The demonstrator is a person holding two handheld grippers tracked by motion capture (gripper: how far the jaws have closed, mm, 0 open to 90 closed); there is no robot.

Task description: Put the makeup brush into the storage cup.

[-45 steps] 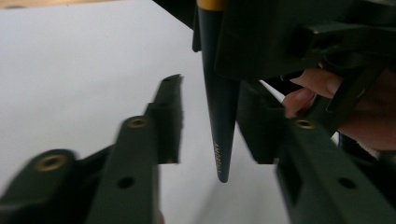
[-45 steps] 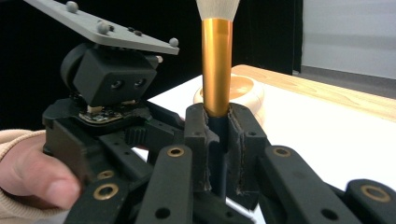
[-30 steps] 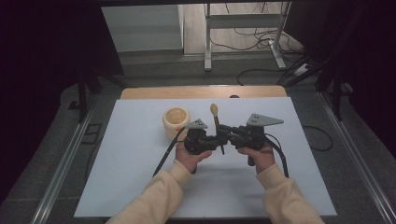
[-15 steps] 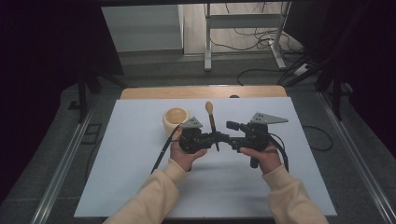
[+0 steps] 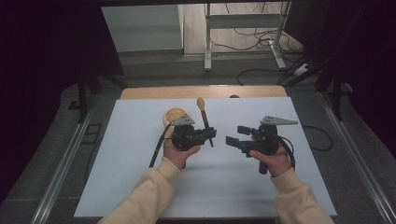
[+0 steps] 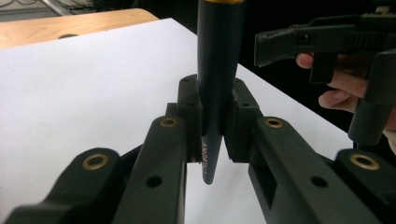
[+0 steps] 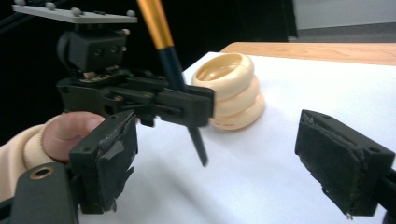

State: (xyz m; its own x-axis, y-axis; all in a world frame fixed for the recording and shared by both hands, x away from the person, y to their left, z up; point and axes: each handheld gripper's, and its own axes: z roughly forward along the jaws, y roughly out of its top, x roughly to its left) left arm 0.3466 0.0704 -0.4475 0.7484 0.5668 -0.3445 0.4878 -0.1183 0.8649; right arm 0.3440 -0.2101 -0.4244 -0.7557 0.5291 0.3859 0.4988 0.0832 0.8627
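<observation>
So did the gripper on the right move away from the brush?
Yes. The right gripper has slid rightward across the white table, away from the cream holder. It was beside the brush before; now a gap separates them.

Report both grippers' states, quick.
Left gripper: shut on the brush.
Right gripper: open, holding nothing.
</observation>
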